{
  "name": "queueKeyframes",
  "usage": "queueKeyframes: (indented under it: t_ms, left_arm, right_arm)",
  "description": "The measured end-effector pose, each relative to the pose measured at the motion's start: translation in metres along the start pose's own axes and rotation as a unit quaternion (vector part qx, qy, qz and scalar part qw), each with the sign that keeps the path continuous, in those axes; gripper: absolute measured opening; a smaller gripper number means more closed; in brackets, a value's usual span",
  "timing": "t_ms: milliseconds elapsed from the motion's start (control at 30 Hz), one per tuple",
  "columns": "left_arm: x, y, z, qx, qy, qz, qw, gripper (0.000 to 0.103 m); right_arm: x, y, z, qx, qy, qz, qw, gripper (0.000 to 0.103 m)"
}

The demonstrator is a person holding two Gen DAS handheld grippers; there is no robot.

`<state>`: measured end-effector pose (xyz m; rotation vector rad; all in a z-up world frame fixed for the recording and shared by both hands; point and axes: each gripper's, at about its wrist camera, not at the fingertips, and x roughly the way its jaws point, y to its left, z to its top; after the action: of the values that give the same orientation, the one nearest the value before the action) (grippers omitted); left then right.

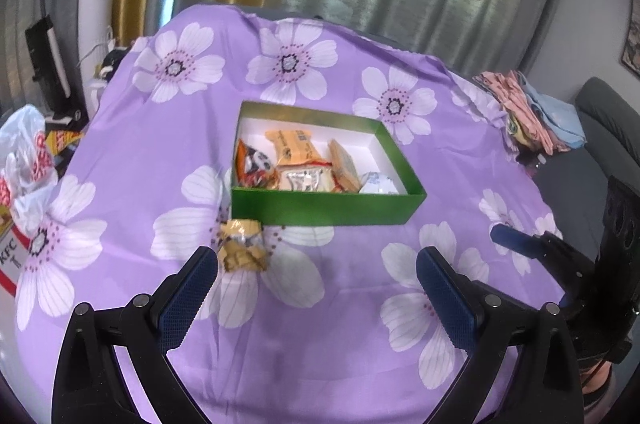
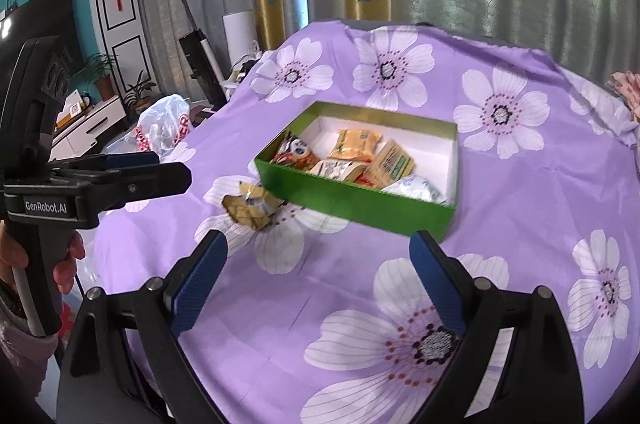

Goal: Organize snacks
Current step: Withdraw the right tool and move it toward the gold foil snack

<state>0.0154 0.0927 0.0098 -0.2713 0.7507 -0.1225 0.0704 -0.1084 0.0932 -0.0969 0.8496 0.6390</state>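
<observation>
A green box [image 1: 328, 210] with a white inside stands on the purple flowered cloth [image 1: 352, 304] and holds several snack packets. It also shows in the right wrist view [image 2: 352, 204]. One tan snack packet [image 1: 242, 251] lies on the cloth outside the box, by its near left corner; it also shows in the right wrist view [image 2: 250, 208]. My left gripper [image 1: 318, 280] is open and empty, just short of that packet. My right gripper [image 2: 318, 264] is open and empty, nearer than the box. The left gripper appears at the left of the right wrist view [image 2: 148, 172].
A white and red plastic bag [image 1: 28, 168] lies off the table's left edge, also seen in the right wrist view [image 2: 166, 128]. Folded pink and blue cloths [image 1: 532, 116] lie at the table's far right. A grey sofa [image 1: 608, 128] stands to the right. Curtains hang behind.
</observation>
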Motion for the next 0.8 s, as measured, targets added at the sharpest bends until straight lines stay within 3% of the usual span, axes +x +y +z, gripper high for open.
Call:
queueKeyframes:
  t_ms: [267,800]
  left_arm:
    - [0.01,0.025,-0.023,-0.016,0.025,0.043,0.9986,0.099]
    - [0.048,0.067,-0.041,-0.036,0.071,0.037,0.9962,0.099]
  right_arm:
    - [0.022,0.019,-0.023,-0.006,0.039,0.036,0.999,0.093]
    - [0.093,0.039,-0.027,-0.017,0.094,0.067,0.993,0.093]
